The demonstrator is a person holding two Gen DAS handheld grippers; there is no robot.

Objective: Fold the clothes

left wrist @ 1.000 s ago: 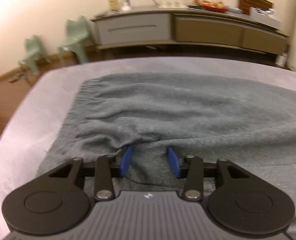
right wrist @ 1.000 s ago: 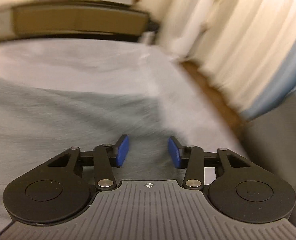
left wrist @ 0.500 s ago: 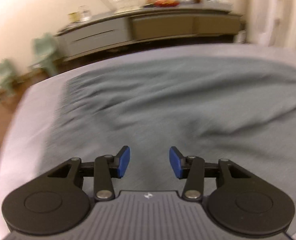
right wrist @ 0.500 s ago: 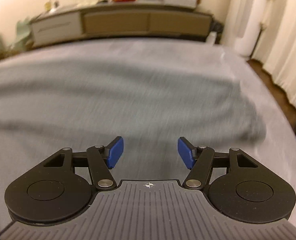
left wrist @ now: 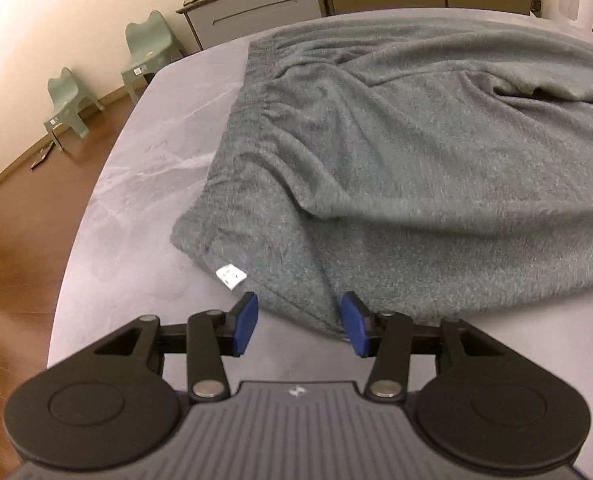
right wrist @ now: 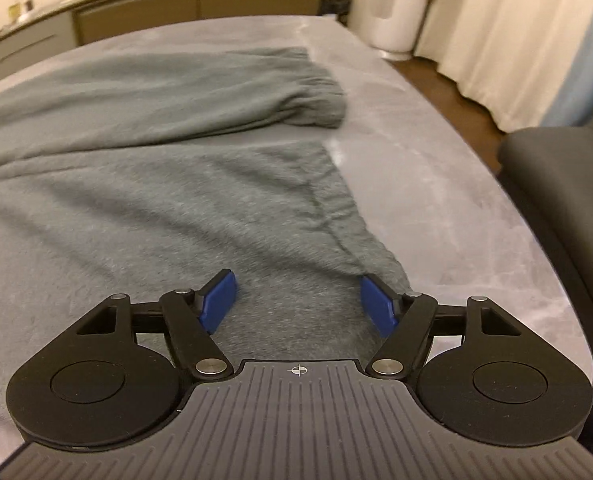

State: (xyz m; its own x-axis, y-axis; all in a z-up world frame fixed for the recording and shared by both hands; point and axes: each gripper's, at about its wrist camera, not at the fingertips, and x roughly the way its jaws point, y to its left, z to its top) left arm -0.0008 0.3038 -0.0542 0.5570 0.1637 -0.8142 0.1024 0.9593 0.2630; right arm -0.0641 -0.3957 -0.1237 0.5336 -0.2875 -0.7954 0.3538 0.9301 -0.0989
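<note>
**Two wrist views, low over one table**

The left wrist camera sits behind the left gripper [left wrist: 298,322], close above the table [left wrist: 144,184], facing across its left end toward the sideboard [left wrist: 280,4] and two small chairs [left wrist: 152,46]. The right wrist camera sits behind the right gripper [right wrist: 298,302], equally low, facing the table's right end, the curtains [right wrist: 496,28] and a dark seat [right wrist: 564,184]. Both take in the grey garment [left wrist: 416,152] and the sideboard.
</note>
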